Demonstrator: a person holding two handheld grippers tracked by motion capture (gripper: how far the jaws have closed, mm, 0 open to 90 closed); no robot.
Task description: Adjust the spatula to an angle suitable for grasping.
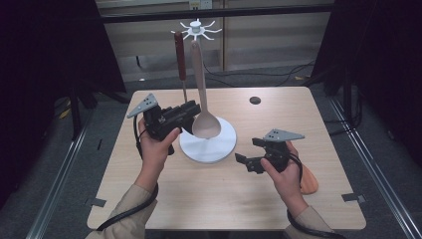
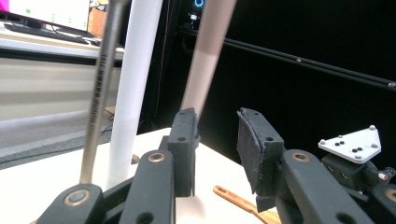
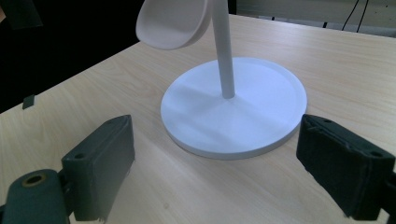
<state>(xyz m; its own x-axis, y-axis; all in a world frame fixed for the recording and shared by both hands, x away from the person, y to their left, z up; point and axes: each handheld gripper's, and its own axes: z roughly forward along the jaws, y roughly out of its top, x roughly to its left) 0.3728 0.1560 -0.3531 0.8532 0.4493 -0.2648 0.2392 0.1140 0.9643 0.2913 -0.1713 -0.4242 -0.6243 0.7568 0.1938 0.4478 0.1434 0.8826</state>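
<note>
I have the left gripper (image 1: 191,110) beside the white utensil stand (image 1: 208,144), jaws spread a little and pinching nothing; the pink spoon (image 1: 205,122) hangs from the stand's hooks just ahead of them. My right gripper (image 1: 249,152) sits spread wide, near the stand's base.

One rack (image 1: 208,144), three utensils: spoon (image 1: 205,124), red-handled tool-less utensil (image 1: 180,57), orange spatula (image 1: 308,181)

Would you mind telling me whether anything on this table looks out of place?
One orange-brown wooden utensil lies flat on the table by the right hand-held gripper, while the pink spoon hangs on the white rack.
</note>
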